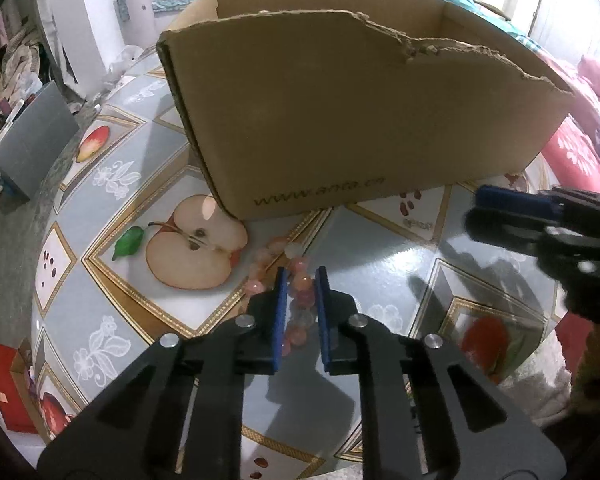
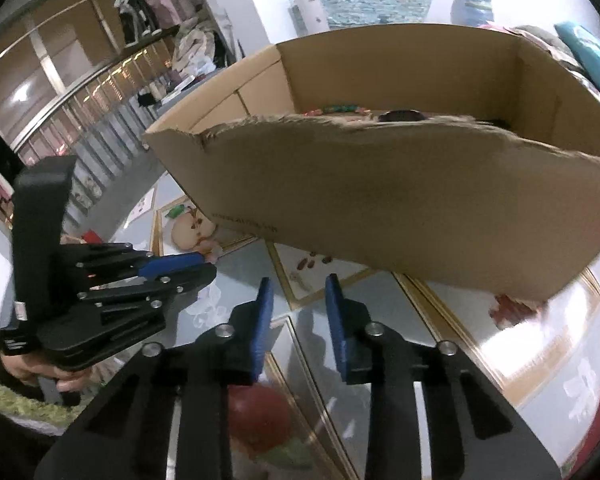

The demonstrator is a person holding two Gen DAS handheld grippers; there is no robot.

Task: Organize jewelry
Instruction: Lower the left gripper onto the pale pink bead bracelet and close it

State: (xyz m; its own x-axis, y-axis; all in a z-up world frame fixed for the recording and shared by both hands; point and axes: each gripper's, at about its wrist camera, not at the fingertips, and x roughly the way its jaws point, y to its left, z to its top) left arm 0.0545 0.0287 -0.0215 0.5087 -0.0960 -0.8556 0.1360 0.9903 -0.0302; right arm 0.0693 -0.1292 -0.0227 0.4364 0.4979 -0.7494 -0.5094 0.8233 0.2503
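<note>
A bracelet of pink and clear beads (image 1: 266,258) lies on the apple-print tablecloth (image 1: 380,260), just in front of a torn cardboard box (image 1: 340,120). My left gripper (image 1: 302,290) points down at it, its blue pads shut on beads on the loop's right side. In the right wrist view the same gripper (image 2: 206,264) sits low at the left, tip by the bracelet (image 2: 210,247). My right gripper (image 2: 299,294) hovers open over bare cloth with nothing between its fingers, and shows at the right edge (image 1: 500,210) of the left wrist view. Inside the box (image 2: 380,200) lie colourful jewelry (image 2: 340,109) and a dark piece (image 2: 400,114).
A grey box (image 1: 32,148) stands off the table's left edge and a red gift box (image 1: 4,384) lower left. Red floral bedding (image 1: 576,156) lies to the right. A person's hand (image 2: 40,376) in a green fuzzy sleeve holds the left gripper. Shelves and clothes fill the back left.
</note>
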